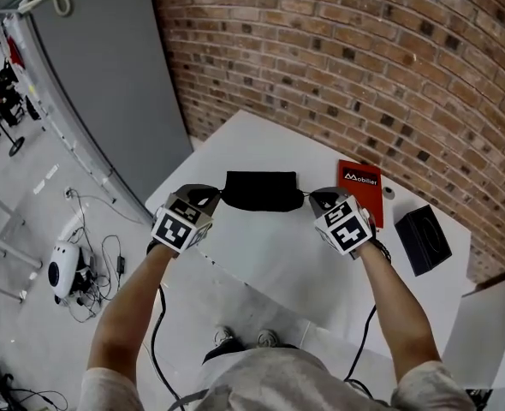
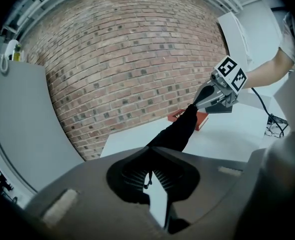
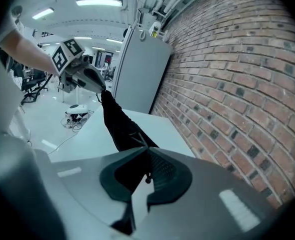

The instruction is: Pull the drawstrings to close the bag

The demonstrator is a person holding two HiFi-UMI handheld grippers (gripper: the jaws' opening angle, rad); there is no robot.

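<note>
The black bag [image 1: 262,191] is stretched taut between the two tongs above the far corner of the white table [image 1: 270,264]. The left gripper [image 1: 211,200] and right gripper [image 1: 312,199] each pinch a drawstring [image 2: 147,178] end, apparently pulling opposite ways to cinch the mouth.

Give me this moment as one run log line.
left tongs: shut on left drawstring | right tongs: shut on right drawstring | bag: stretched between tongs, above table
</note>
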